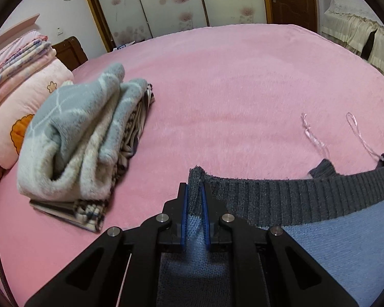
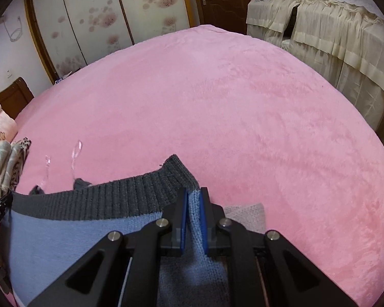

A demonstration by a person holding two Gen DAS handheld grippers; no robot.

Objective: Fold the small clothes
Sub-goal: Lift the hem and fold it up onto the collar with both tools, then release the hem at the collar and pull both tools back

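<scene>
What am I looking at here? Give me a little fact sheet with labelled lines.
surface: pink bed cover
item being handled: blue knit garment with a dark grey ribbed band
left gripper: shut on one end of the band
right gripper: shut on the other end of the band
garment state: band held stretched between the two grippers
garment extras: two clear hanger loops lying on the cover
nearby: pile of folded clothes, to the left
beside the pile: pink pillow

place: home bedroom | evidence: pink bed, pillow, floral wardrobe doors, wooden door
</scene>
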